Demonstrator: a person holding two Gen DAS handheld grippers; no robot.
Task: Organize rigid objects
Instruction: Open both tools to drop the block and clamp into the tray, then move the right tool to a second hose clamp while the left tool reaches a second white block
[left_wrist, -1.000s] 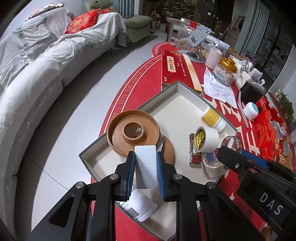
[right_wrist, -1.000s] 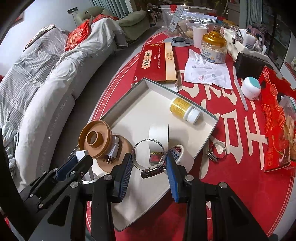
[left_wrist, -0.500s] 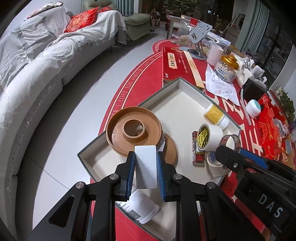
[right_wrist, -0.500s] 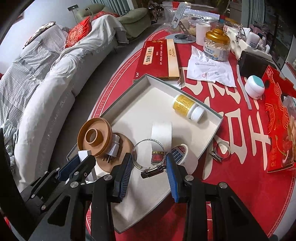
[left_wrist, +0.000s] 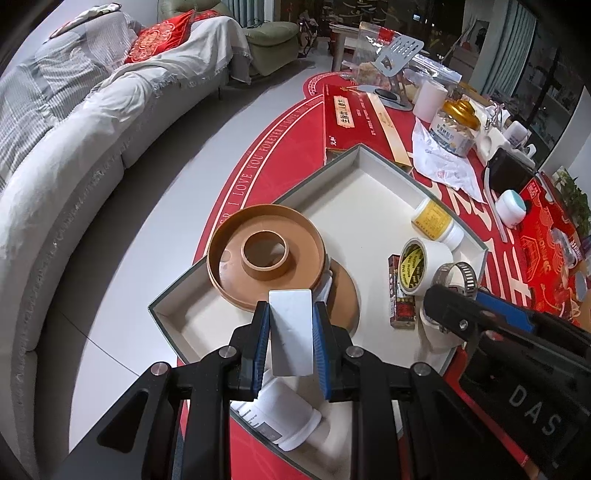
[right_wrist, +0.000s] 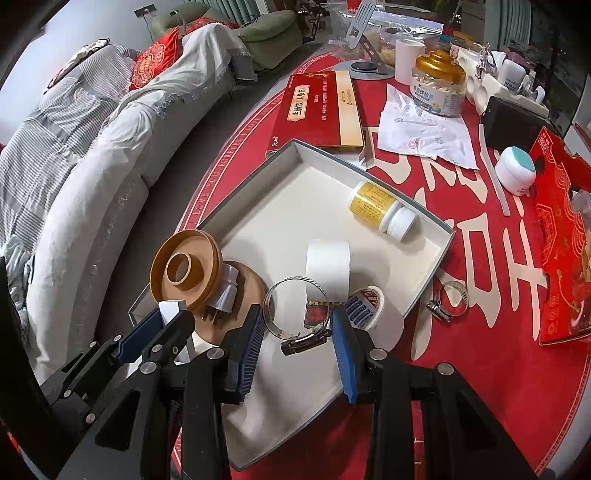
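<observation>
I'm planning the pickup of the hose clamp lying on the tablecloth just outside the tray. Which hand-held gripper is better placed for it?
Probably the right hand-held gripper: the loose hose clamp lies on its side. But it already grips another hose clamp, and the left hand-held gripper holds a white block.

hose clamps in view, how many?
2. One hose clamp is held between the right gripper fingers, above the tray. The other hose clamp lies on the red tablecloth just outside the tray's right corner. More could be hidden.
</observation>
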